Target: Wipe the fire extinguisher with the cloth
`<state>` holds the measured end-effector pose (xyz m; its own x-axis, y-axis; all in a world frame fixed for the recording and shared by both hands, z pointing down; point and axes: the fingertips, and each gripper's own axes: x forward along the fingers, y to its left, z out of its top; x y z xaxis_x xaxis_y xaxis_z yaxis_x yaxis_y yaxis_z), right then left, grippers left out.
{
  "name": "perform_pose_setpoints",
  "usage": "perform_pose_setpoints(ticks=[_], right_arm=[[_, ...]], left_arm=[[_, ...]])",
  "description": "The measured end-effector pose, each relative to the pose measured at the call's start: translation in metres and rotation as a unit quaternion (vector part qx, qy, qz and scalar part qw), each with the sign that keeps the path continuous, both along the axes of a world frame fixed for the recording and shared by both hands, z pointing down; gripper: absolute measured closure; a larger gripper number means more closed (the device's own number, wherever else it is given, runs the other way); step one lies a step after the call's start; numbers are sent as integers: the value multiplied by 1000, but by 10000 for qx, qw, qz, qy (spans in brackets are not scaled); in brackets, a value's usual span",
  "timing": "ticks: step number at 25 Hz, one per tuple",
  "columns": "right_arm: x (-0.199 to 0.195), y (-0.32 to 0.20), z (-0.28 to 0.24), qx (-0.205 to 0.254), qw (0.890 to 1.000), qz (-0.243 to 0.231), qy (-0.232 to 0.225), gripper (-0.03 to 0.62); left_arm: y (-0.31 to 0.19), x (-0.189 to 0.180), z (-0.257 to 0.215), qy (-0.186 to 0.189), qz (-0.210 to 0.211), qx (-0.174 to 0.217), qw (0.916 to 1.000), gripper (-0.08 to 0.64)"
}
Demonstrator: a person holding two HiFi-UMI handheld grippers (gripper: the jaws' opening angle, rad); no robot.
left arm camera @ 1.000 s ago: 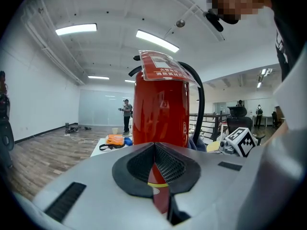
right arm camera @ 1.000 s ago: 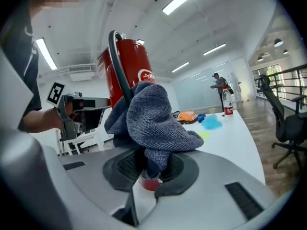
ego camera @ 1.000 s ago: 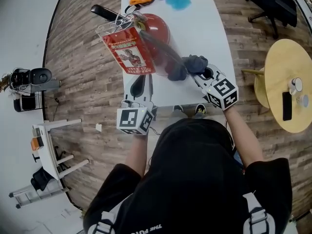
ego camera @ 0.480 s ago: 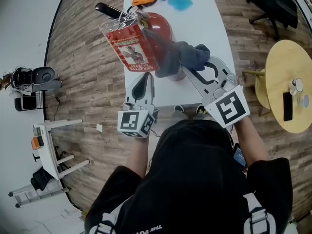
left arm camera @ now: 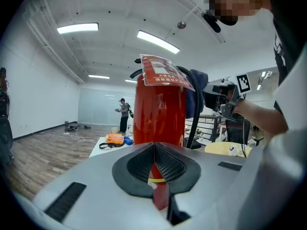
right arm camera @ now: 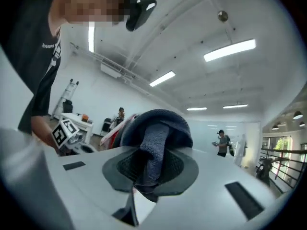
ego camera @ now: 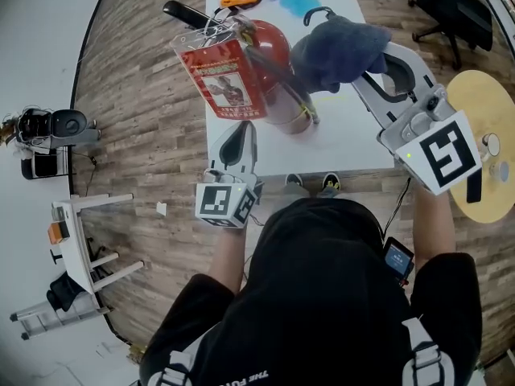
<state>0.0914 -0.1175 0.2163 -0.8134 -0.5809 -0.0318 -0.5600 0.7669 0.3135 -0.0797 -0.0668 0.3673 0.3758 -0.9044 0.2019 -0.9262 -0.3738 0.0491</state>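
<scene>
Head view: a red fire extinguisher [ego camera: 272, 40] stands upright on a white table [ego camera: 346, 139], with a red tag [ego camera: 225, 80] hanging at its near left and a black hose [ego camera: 282, 77] running down its front. The right gripper [ego camera: 368, 64] is clamped on a bunched dark blue cloth [ego camera: 338, 48], held high at the extinguisher's upper right, against it or just beside it; contact cannot be confirmed. The left gripper [ego camera: 241, 131] rests low at the table's near edge, pointing at the extinguisher's base, just short of it. Left gripper view: the 2 jaws are pressed together with nothing between them. The red cylinder rises directly ahead, a sliver of it showing through the gap below the pads, and the cloth sits at its upper right beside the hose. Right gripper view: the jaws pinch a fold of cloth, the rest mounding over the tips; the tag's edge peeks out just left of that mound. The step in hand looks like wiping the upper body. To do it well, a firm pinch should press the broad mound flat against the cylinder and run in long strokes clear of the hose and tag. The left gripper could steady the base, since a sideways push up high may tip the extinguisher.
</scene>
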Motion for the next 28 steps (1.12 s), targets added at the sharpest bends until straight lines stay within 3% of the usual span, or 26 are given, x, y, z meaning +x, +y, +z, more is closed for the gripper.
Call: perform_pose_setpoints(ticks=[2,3,7,10,12,15,19,21,25,28], right_arm=[[-21,-7,26,-343,9978,-330,469,528],[-34,-7,35,-578,9958,-573,425,526],[-59,-3,40,-1072,9810,-1544,-478,519],[-56,-10,44,-1177,9731,-1757,-915,505],[-56,-27,58,-1319,9743,-1555,-959,514],[-59,-50,118,-1765,9773,-1121,-329,526],[-62,-33,217,-2231,9634,-1128,973,528],[-55,-22,225,-2210,9639,-1118,978,529],[-48,3,203,-1707,9693,-1253,1252,529],[-44,30,188,-1599,9720,-1443,936,529]], left_arm=[[-1,-2,1,-2,-18,-3,10000,535],[-1,-2,1,-2,-29,-5,10000,537],[-1,-7,1,-20,-88,6,10000,537],[-3,-10,5,-4,-117,-38,9999,537],[-4,-8,8,-10,-96,-74,9999,537],[-5,-3,12,-20,-50,-113,9999,537],[-7,-4,14,-38,-50,-153,9999,537],[-7,-6,15,-37,-67,-178,9998,535],[-8,-8,17,-36,-103,-211,9997,537],[-8,-8,21,-15,-101,-248,9996,535]])
